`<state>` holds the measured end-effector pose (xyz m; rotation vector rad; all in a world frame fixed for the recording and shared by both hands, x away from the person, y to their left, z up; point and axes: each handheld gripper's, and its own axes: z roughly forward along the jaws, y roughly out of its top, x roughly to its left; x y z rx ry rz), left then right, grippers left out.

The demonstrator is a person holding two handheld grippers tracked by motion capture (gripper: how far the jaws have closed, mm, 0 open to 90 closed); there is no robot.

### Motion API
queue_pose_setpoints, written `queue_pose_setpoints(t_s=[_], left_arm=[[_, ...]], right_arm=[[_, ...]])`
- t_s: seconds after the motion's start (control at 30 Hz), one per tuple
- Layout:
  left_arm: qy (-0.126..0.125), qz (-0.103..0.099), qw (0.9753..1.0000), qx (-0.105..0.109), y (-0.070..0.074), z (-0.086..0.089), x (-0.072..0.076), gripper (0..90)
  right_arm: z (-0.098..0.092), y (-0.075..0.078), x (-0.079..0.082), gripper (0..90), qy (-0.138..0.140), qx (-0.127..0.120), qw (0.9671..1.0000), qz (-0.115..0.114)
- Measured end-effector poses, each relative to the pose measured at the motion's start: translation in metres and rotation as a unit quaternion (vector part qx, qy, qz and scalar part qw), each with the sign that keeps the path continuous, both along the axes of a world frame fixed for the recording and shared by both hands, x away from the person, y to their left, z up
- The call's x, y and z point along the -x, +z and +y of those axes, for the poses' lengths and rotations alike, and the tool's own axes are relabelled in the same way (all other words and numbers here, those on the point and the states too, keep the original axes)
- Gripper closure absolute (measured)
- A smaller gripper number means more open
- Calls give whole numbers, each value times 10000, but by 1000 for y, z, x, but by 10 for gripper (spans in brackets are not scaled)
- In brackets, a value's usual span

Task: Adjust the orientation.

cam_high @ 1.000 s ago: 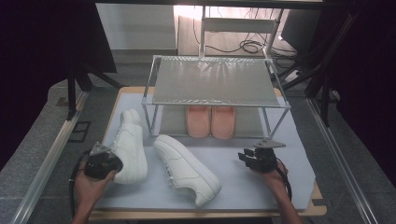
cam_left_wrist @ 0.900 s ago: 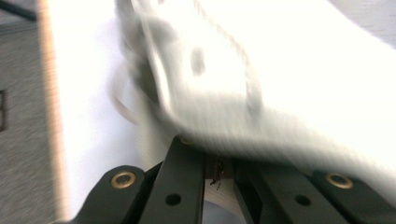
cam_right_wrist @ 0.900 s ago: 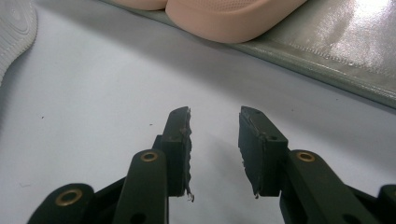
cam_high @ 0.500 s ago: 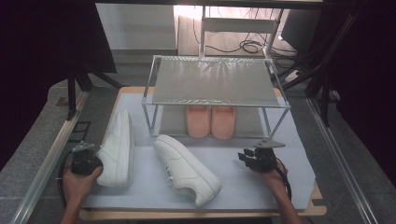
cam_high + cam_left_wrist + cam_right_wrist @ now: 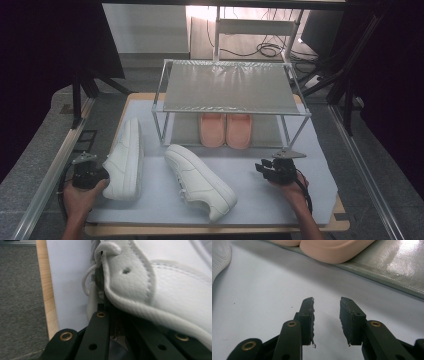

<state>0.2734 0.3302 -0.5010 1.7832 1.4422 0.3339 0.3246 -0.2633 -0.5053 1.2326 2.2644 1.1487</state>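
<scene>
Since the earlier frames, your left hand-held gripper [image 5: 102,169] has dragged the left sneaker [image 5: 126,158] toward the desk's left edge, away from the other sneaker [image 5: 199,181]. Its jaws are clamped on the sneaker's collar edge [image 5: 130,307], beside a lace loop [image 5: 86,281]. Your right hand-held gripper [image 5: 326,305] rests unmoved on the grey mat [image 5: 250,195], jaws moderately apart and empty. Beyond it, pink slippers [image 5: 226,130] sit under the wire rack [image 5: 230,87].
</scene>
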Motion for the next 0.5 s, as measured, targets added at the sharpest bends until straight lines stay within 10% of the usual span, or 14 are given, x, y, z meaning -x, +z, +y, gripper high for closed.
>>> queue_pose_setpoints(t_s=[0.5], left_arm=[[176, -162, 9995, 200, 12, 23, 31, 900]], right_arm=[[1, 0, 0, 647, -8, 3, 10000, 3]])
